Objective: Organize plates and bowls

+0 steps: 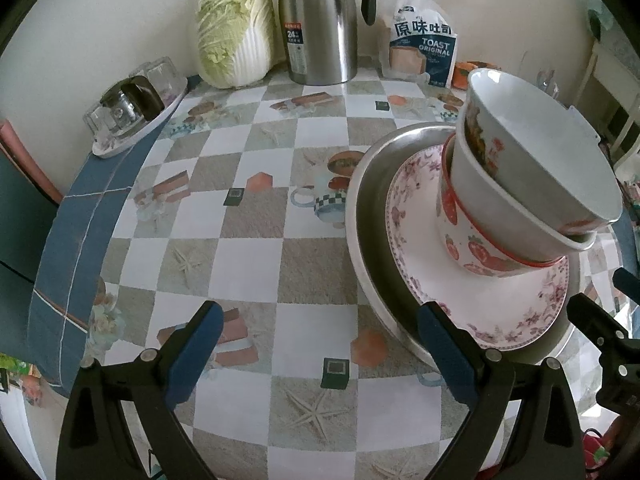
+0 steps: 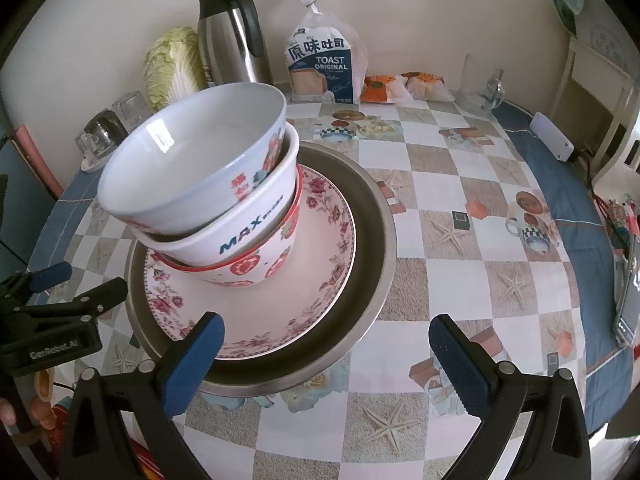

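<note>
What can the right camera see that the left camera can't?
Only the right wrist view shows the white box on the table's blue edge, the glass mug, and "MAX" on the middle bowl.

Only the left wrist view shows the upside-down glasses on their tray up close.

Both show the stacked bowls on the flowered plate, the metal basin, cabbage, flask, toast bag, and both open grippers: left, right.

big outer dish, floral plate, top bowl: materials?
Outer dish: looks like brushed stainless steel, with a grey metallic sheen and thin rolled rim. Floral plate: probably glazed ceramic, glossy white with printed pink flowers. Top bowl: glossy white, sharp window highlight; ceramic or melamine, cannot tell which.
</note>
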`<state>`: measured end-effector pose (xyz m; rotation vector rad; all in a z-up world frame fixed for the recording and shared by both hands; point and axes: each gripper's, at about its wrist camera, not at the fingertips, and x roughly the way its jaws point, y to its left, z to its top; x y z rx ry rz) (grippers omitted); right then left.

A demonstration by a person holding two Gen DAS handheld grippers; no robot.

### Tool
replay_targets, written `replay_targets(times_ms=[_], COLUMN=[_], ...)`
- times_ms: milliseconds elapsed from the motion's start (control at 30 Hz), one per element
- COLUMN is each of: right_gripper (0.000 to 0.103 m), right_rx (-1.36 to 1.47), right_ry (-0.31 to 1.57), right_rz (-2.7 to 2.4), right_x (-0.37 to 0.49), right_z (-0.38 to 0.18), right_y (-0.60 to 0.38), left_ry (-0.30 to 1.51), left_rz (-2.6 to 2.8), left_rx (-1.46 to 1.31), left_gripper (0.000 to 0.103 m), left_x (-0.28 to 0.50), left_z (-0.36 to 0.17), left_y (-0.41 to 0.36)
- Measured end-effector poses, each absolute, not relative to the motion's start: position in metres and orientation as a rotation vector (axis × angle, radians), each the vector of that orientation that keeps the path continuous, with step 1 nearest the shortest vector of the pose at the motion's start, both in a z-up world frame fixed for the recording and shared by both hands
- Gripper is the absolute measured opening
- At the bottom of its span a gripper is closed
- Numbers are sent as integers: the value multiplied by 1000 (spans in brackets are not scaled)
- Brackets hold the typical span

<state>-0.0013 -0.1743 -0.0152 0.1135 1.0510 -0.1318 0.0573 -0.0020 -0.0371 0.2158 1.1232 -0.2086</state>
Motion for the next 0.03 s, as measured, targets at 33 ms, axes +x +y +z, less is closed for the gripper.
replay_targets(times_ms=[33], right_gripper=[103], right_rx=[113], right_ry=[1051], right_rz=[-132], right_x=[-1], right_z=[-15], right_y=[-174], left_ry=[1125], left_rz=[-216], left_rx=[212], left_gripper=[98], left_x=[58], left_z=[-37], left_y=[-2])
